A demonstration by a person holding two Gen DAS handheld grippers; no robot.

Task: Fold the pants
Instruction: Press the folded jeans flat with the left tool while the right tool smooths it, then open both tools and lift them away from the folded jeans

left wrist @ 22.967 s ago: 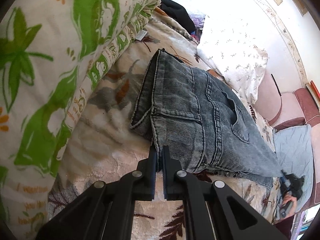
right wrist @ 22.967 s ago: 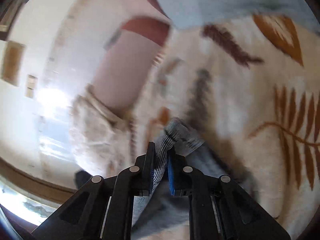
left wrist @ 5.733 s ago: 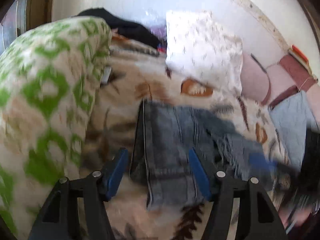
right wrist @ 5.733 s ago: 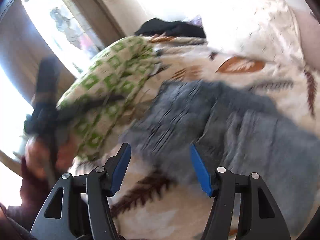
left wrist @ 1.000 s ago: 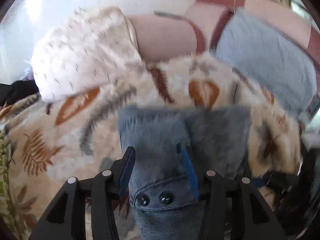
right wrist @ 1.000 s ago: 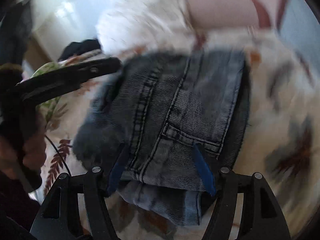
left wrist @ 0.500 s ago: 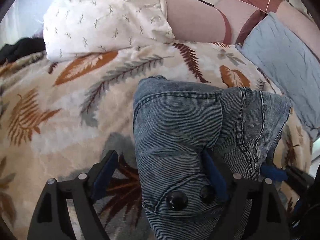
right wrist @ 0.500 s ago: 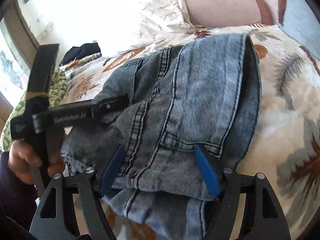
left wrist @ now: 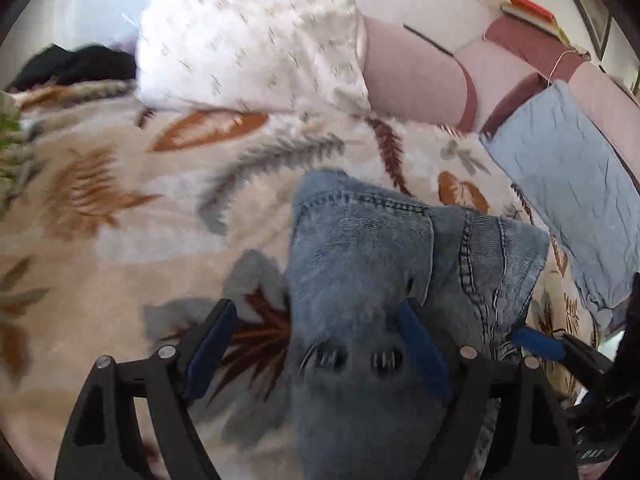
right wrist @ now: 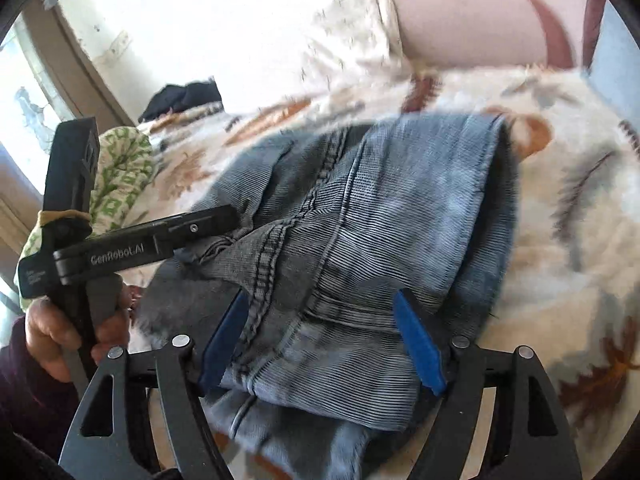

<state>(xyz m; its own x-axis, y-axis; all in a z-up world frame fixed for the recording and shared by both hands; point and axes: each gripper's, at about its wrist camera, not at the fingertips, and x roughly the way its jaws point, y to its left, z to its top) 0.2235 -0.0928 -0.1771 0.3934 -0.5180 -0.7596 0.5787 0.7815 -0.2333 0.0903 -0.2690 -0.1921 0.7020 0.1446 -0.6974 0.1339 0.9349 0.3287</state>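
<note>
Left wrist view: left gripper (left wrist: 316, 344) above folded pants (left wrist: 400, 248), jaws wide, just now narrowing; denim under the span, one pad over the cloth, no pinch visible. Pants bundled compactly on the blanket (left wrist: 120, 240), towards its pillow-side edge, below the white pillow (left wrist: 248, 40).

Right wrist view: right gripper (right wrist: 320, 336) over the waistband end, jaws spreading, probably letting go. No containers visible.
</note>
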